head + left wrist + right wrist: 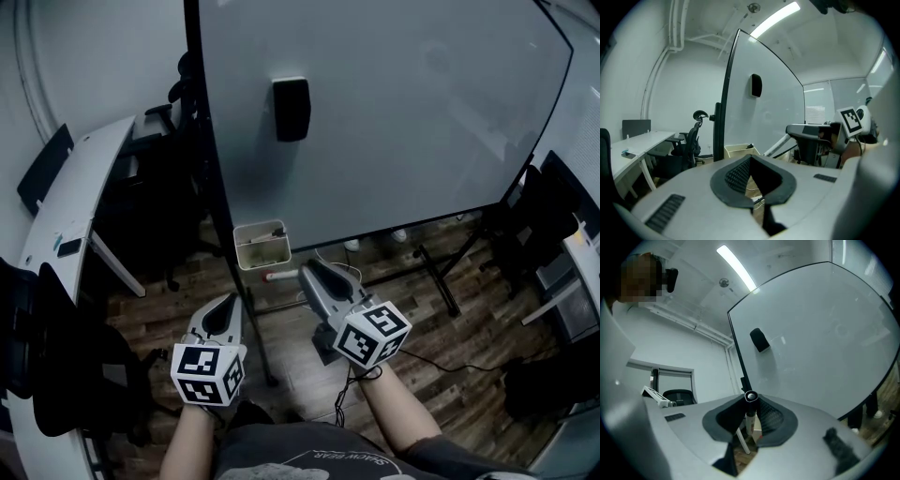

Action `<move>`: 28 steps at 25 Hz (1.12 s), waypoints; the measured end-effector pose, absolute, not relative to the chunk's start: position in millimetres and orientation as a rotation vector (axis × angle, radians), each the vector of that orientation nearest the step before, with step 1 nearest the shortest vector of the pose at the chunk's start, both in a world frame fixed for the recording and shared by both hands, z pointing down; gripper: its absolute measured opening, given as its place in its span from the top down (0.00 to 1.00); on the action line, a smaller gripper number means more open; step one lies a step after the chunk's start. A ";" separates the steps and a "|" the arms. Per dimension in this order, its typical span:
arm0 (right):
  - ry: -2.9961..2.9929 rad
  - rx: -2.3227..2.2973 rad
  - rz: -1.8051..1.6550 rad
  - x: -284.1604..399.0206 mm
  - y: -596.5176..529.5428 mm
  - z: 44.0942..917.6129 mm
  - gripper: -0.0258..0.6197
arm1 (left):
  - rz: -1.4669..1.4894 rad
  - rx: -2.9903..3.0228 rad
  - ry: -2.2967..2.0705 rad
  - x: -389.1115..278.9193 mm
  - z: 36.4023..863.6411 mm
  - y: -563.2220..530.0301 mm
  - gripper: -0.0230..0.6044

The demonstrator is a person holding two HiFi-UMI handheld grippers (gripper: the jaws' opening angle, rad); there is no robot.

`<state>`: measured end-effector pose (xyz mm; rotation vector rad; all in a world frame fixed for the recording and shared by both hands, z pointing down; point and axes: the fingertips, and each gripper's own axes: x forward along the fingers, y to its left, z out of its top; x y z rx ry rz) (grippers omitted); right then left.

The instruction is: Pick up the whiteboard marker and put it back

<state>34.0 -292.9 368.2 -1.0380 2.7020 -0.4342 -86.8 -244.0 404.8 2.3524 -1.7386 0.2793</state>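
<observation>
My right gripper [312, 273] is shut on the whiteboard marker [279, 276], a white pen with a red end that sticks out to the left of the jaws. In the right gripper view the marker [750, 420] stands between the pads with its round end up at the tips of the gripper [750, 400]. It hangs just below a small beige tray [262, 246] fixed to the stand of the whiteboard [394, 112]. My left gripper [227, 305] is lower left, shut and empty; its pads [736, 173] meet at the tip.
A black eraser [292, 108] sticks to the whiteboard. The board's black stand legs [436, 277] and cables [422, 361] lie on the wooden floor. A white desk [75, 206] and dark office chairs [159, 122] stand at the left.
</observation>
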 end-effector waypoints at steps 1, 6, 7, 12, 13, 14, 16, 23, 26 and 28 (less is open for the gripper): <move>2.705 -1.035 -0.437 35.2 -288.8 369.0 0.83 | 0.278 2.354 -1.737 -84.8 404.5 -241.2 0.94; 2.723 -1.041 -0.446 40.3 -275.2 374.4 0.83 | 0.256 2.356 -1.721 -79.4 405.5 -234.1 0.94; 2.725 -1.046 -0.449 41.0 -272.8 375.8 0.83 | 0.256 2.357 -1.717 -78.8 406.3 -232.3 0.94; 2.722 -1.076 -0.466 36.2 -254.2 381.5 0.83 | 0.265 2.355 -1.698 -84.9 411.1 -215.6 0.94; 2.719 -1.082 -0.471 33.6 -249.3 382.2 0.83 | 0.267 2.354 -1.693 -87.7 411.8 -210.6 0.94; 2.715 -1.088 -0.475 31.4 -244.0 382.6 0.83 | 0.270 2.357 -1.686 -90.1 412.1 -205.2 0.94; 2.708 -1.103 -0.485 27.6 -231.5 383.5 0.83 | 0.276 2.366 -1.670 -93.5 412.4 -192.1 0.94; 2.705 -1.146 -0.497 15.9 -178.4 386.9 0.83 | 0.239 2.357 -1.631 -108.5 416.2 -138.6 0.94; 2.702 -1.158 -0.499 12.2 -158.6 386.0 0.83 | 0.250 2.356 -1.623 -114.6 418.2 -118.9 0.94; 2.705 -1.162 -0.496 8.7 -149.1 386.2 0.83 | 0.246 2.355 -1.622 -119.1 418.9 -109.9 0.94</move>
